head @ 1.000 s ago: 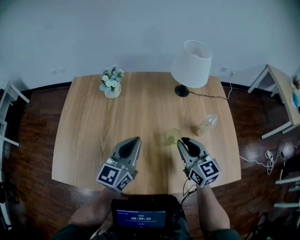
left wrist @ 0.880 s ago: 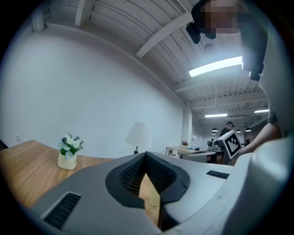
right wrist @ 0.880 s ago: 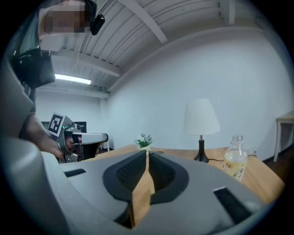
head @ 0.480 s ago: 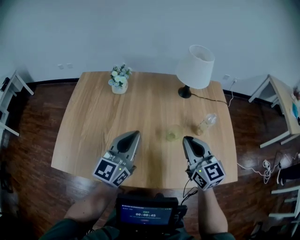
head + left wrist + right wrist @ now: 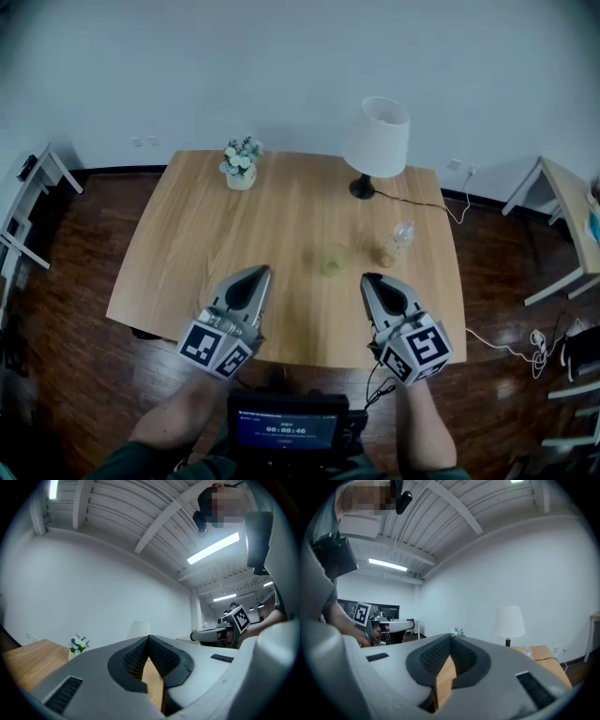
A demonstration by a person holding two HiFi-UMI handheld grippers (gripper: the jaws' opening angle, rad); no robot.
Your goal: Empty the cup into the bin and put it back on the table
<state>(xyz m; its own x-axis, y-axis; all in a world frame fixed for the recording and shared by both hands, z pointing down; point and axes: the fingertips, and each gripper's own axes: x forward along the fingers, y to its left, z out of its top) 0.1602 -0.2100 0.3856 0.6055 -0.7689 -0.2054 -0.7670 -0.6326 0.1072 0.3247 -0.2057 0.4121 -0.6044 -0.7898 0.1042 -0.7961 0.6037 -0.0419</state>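
I held the left gripper [image 5: 257,273] and right gripper [image 5: 371,280] back over the table's [image 5: 187,262] near edge, both jaws closed together and empty. I judged this a retreat, since the cup [image 5: 333,262] stood alone on the table. A second earlier the right gripper was beside it.
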